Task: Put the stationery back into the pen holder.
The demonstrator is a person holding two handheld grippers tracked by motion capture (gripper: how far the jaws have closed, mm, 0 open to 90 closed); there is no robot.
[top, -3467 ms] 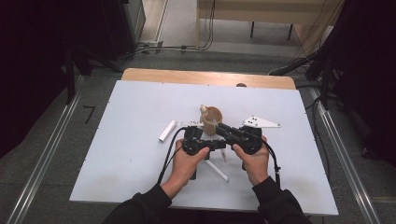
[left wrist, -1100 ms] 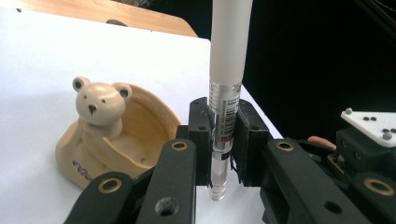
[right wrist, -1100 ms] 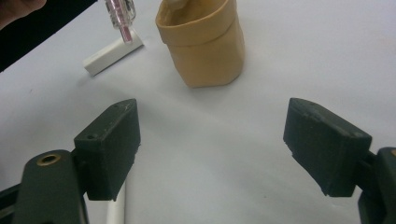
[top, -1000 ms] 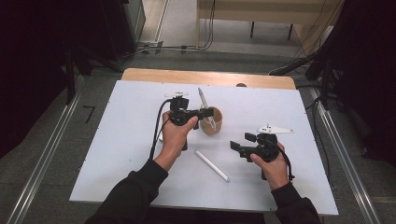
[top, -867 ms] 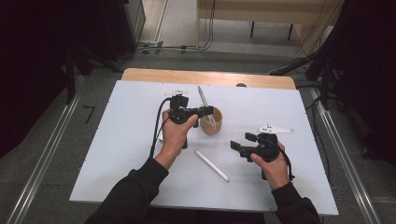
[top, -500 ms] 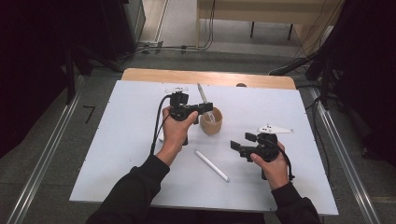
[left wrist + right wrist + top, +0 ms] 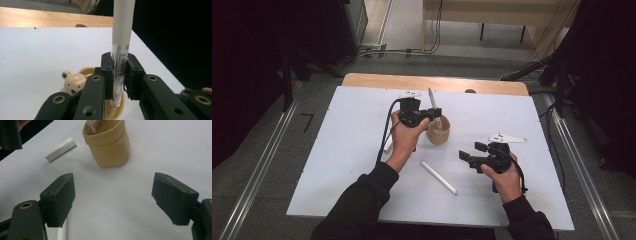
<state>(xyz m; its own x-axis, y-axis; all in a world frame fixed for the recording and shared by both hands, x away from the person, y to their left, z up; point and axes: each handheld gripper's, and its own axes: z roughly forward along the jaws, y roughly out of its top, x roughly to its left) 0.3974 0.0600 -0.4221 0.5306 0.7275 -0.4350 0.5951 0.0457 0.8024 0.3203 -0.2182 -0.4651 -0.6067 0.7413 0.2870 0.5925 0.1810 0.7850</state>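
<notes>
Two grippers share a broad white desk (image 7: pixel 352 150), and the action sits near its middle. Over there stands the tan cup (image 7: pixel 438 131), open end up, with a little bear figure (image 7: pixel 74 83) on its rim. The left gripper (image 7: pixel 432 114) hovers right above it, jaws pinching a long white pen (image 7: pixel 121 37) held upright, its clear lower tip just at or inside the cup's mouth (how deep, I cannot tell). My read: this is the drop-in step, pen going into the cup. Next move calls for a straight descent, then letting the jaws part so the pen rests against the cup wall without tipping the cup.

Meanwhile the right gripper (image 7: pixel 468 155) waits off to the side, nearer the person, jaws spread wide and holding nothing. Another white pen (image 7: pixel 438 177) lies flat on the desk between the two hands, likely next in line. One short white piece (image 7: pixel 60 149) lies beyond the cup in the right gripper view; a cap perhaps, hard to say. Inside of the cup is hidden.
</notes>
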